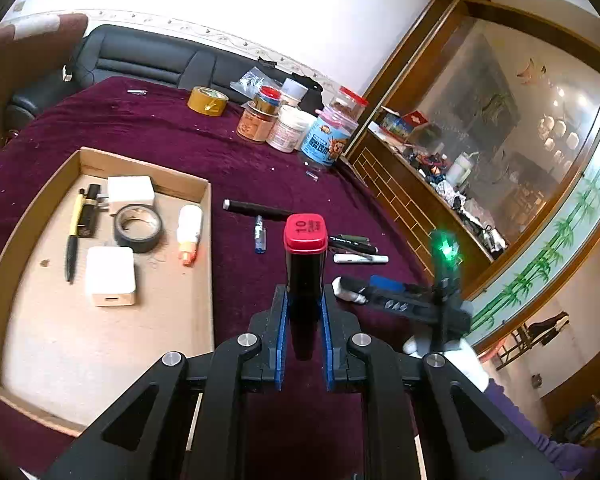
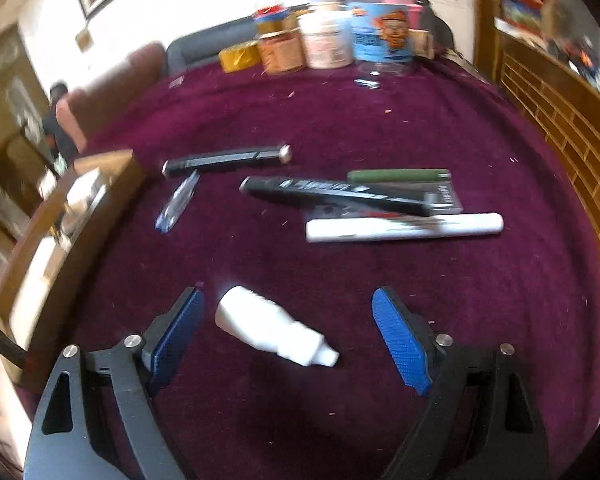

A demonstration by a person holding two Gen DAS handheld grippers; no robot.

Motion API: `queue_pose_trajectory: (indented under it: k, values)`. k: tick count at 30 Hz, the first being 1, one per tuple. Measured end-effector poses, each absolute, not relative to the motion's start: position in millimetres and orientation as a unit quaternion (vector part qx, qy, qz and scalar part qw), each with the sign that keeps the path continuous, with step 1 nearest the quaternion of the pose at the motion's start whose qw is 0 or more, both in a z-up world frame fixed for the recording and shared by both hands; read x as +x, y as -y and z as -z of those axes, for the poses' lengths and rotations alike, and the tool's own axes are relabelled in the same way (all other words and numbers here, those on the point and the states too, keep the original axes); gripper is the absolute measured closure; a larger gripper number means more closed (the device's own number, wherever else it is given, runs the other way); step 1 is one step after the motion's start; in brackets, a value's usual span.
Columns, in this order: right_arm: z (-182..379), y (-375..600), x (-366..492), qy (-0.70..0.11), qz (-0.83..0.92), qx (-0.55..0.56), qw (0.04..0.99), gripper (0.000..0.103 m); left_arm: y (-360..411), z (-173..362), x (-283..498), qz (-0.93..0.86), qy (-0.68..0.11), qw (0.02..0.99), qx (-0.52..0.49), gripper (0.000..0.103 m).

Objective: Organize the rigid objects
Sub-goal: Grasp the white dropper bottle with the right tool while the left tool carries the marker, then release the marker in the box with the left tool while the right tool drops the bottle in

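1. The left gripper [image 1: 304, 304] is clenched on a black marker with a red cap [image 1: 305, 256], held upright between its blue pads above the purple-covered table [image 1: 160, 132].
2. The right gripper [image 2: 288, 320] is spread wide, its fingers on either side of a small white bottle [image 2: 272, 328] lying on the cloth without touching it.
3. Toward the table's left edge sits a cardboard tray [image 1: 210, 264] holding two white chargers [image 1: 110, 276], a roll of black tape [image 1: 138, 227], a white glue bottle [image 1: 189, 232] and a yellow-and-black pen [image 1: 74, 232].
4. Mid-table, beyond the white bottle, lie a white marker [image 2: 404, 227], a long black marker [image 2: 332, 196], a green pen [image 2: 398, 176], a black stick [image 2: 224, 162] and a small blue pen [image 2: 178, 202].
5. Jars [image 1: 328, 136] and a yellow tape roll [image 1: 207, 101] stand at the far edge.
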State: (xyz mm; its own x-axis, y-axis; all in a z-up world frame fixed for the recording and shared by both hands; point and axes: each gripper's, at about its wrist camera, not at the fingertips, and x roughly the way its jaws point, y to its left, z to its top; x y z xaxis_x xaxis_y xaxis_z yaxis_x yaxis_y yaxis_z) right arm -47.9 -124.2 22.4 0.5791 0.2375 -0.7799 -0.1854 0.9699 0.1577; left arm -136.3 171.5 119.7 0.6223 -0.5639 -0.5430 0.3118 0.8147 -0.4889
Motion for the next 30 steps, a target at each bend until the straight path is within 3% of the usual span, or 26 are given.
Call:
queue_pose_trajectory:
  k: [5, 8, 14, 16, 30]
  values:
    - [-23.8, 119.3, -52.6, -0.444, -0.128, 0.013, 0.887, 0.028, -207.3, -126.7, -147.2, 0.236, -0.347, 0.887, -0.192, 0.092]
    - [-17.2, 110.9, -54.6, -0.463, -0.133, -0.013, 0.876, 0.048, -231.2, -129.3, -153.2, 0.217, -0.34, 0.893, -0.201, 0.091]
    - [-18.2, 99.1, -58.3, -0.465, -0.119, -0.043, 0.876, 0.049, -279.6, -114.5, -148.0, 0.177, -0.353, 0.888, -0.237, 0.092]
    - [-23.7, 98.8, -61.0, -0.458, -0.121, -0.031, 0.88, 0.066, -288.1, -106.8, -140.9, 0.164, -0.369, 0.884, -0.235, 0.091]
    - [-70.3, 55.3, -70.4, -0.444, -0.221, 0.055, 0.867, 0.069, -307.6, -60.3, -66.7, 0.093, -0.467, 0.857, -0.196, 0.088]
